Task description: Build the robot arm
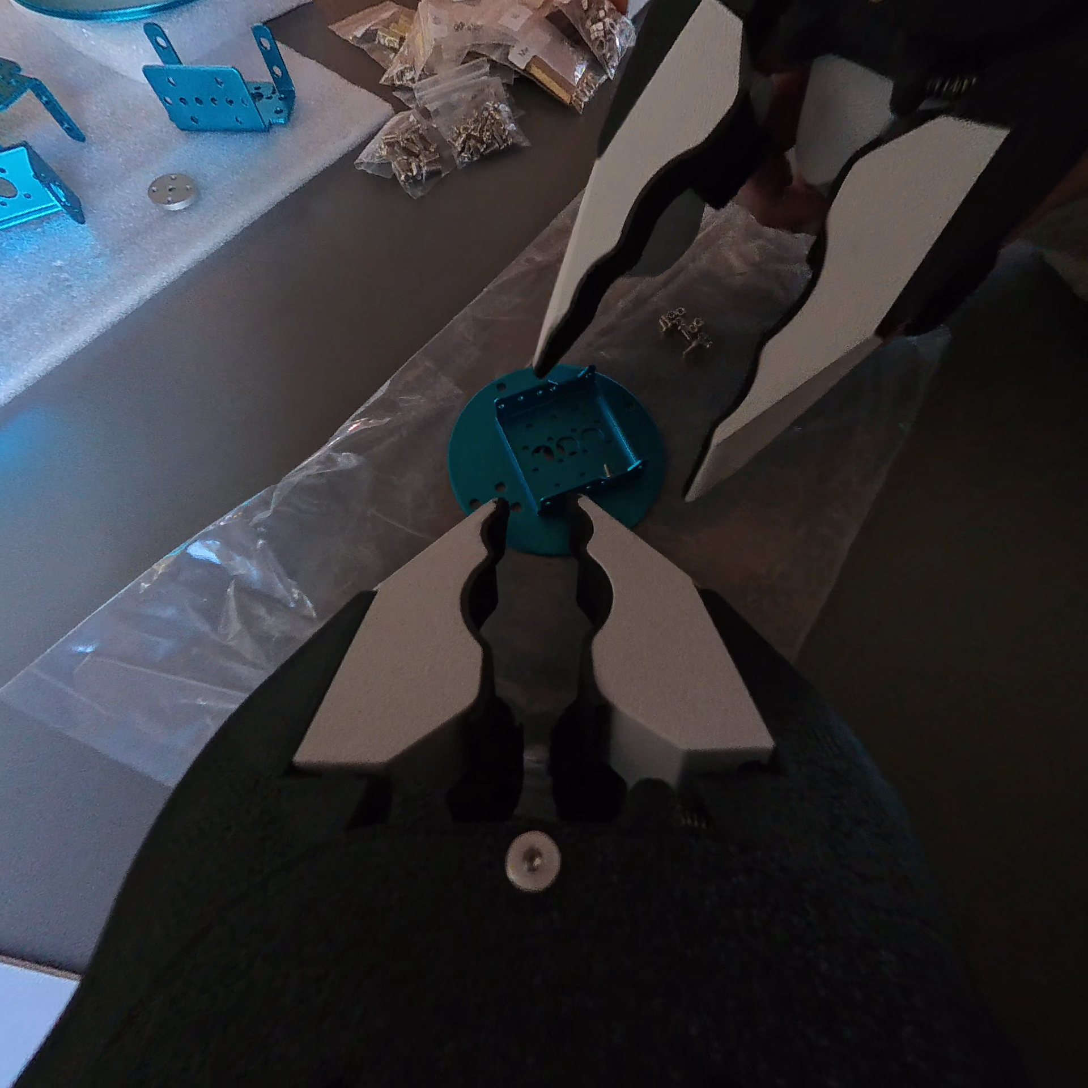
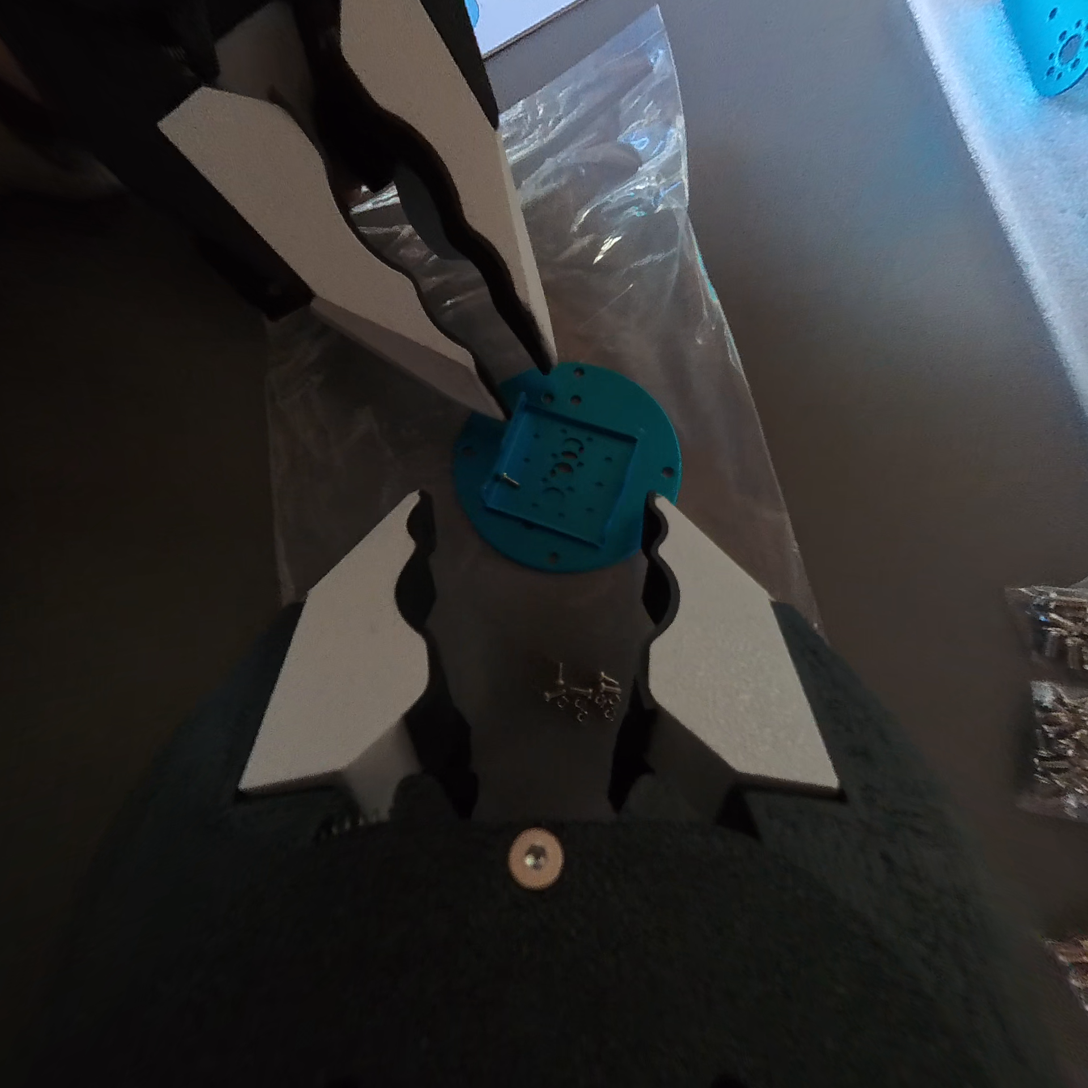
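Blue anodised disc (image 1: 483, 471) with square bracket (image 1: 568, 438) atop lies on clear plastic bag (image 1: 235, 589); rigid, thin, probably slippery, best pinched at its rim; left gripper (image 1: 538, 509) narrowly parted at near edge; right gripper (image 2: 536, 500) spread wide around it; loose screws (image 1: 686, 329) just beyond.

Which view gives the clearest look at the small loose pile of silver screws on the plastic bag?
The right wrist view: the small loose pile of silver screws lies close, unobstructed, between the right gripper's open fingers. The left wrist view shows the pile farther off and smaller, between the right gripper's fingers.
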A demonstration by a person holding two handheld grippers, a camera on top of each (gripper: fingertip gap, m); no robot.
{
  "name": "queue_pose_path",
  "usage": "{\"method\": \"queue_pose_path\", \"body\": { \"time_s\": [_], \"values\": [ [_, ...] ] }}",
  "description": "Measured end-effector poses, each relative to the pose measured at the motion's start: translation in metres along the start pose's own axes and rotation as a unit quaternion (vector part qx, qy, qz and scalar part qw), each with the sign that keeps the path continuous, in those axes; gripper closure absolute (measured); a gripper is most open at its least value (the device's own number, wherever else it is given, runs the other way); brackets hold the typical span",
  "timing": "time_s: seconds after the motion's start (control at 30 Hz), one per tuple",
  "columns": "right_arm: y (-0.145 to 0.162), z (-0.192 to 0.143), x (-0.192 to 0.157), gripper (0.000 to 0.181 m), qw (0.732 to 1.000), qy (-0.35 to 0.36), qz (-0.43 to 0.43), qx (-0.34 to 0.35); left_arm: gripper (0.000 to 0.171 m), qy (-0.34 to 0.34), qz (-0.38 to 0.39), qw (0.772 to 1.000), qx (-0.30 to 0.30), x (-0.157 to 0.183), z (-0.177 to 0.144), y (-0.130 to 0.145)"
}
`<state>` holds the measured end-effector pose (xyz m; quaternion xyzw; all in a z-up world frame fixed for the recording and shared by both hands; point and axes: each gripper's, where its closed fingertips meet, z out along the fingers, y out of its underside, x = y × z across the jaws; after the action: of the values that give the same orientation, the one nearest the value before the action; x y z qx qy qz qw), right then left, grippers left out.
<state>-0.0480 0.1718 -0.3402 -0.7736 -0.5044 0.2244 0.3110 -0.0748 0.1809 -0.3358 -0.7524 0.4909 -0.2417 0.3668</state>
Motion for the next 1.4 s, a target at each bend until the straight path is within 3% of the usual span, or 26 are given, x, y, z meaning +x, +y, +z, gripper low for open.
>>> {"method": "queue_pose_path", "body": {
  "time_s": [0.17,0.37,0.5,0.7,0.8,0.9,0.93,1.3,1.4],
  "values": [
    [0.004,0.002,0.005,0.135,0.999,0.027,-0.019,-0.013,0.154,-0.002,0.016,1.0,0.002,0.003,0.0,-0.002],
    [0.004,-0.001,0.01,0.135,0.999,0.039,-0.035,0.006,0.154,0.006,0.021,1.0,0.017,0.004,-0.004,-0.007],
    [-0.003,-0.006,0.007,0.135,0.998,0.035,-0.042,0.02,0.149,0.047,-0.078,0.995,0.037,0.0,-0.012,-0.014],
    [-0.024,-0.023,-0.014,0.136,0.994,0.008,-0.091,0.053,0.142,0.188,-0.284,0.935,0.092,0.003,-0.027,-0.031],
    [-0.029,-0.026,-0.023,0.136,0.991,0.003,-0.115,0.063,0.145,0.246,-0.329,0.908,0.081,0.012,-0.029,-0.029],
    [-0.031,-0.027,-0.027,0.136,0.99,0.0,-0.126,0.06,0.162,0.288,-0.357,0.886,0.075,0.021,-0.031,-0.029],
    [-0.031,-0.027,-0.028,0.135,0.99,0.001,-0.129,0.061,0.169,0.292,-0.368,0.879,0.08,0.02,-0.031,-0.03],
    [-0.035,-0.031,-0.019,0.131,0.989,0.017,-0.116,0.09,0.17,0.31,-0.455,0.828,0.107,0.009,-0.03,-0.037],
    [-0.036,-0.036,-0.011,0.13,0.987,0.052,-0.119,0.097,0.17,0.285,-0.464,0.831,0.112,0.0,-0.027,-0.033]
  ]
}}
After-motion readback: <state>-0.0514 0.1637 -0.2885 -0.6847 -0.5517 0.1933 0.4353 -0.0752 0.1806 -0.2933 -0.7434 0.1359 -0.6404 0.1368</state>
